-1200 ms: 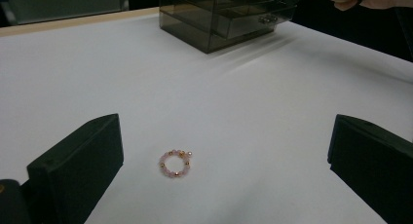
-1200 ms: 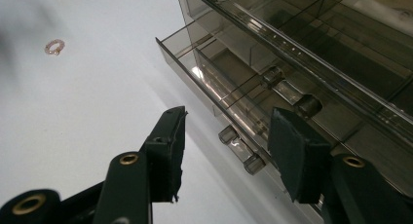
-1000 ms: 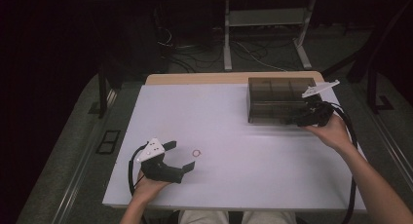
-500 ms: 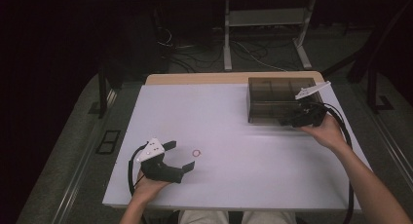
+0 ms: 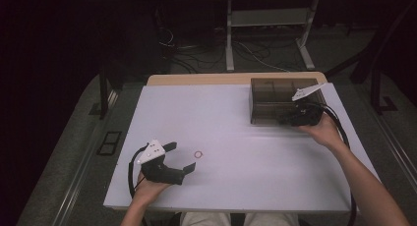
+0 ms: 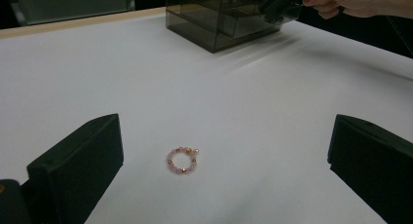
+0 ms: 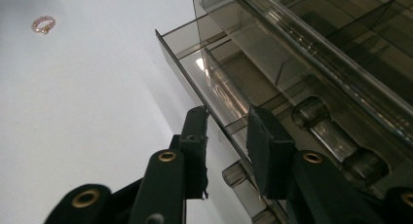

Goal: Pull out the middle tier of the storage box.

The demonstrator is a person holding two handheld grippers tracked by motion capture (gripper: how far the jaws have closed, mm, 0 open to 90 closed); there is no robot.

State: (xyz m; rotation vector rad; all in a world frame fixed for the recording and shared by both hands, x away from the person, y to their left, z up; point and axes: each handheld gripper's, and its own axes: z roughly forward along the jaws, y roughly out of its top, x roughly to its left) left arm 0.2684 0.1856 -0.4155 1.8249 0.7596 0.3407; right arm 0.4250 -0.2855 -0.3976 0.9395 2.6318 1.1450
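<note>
Since a second ago my right gripper [image 5: 291,120] has edged in along the box front, jaws just been closing.
Its pads now sit narrow either side of the front panel of a slightly pulled-out drawer [image 7: 214,95] in the smoky translucent plastic drawer box [image 5: 275,96] at the table's far right; can't tell if they truly pinch it. My left gripper [image 5: 179,157] hasn't shifted, low near the front-left edge of the white table [image 5: 236,132], jaws wide apart, holding nothing. Small pink beaded ring [image 6: 182,160] lies flat on the table just ahead of the left jaws, between them, untouched, well apart from the box.
</note>
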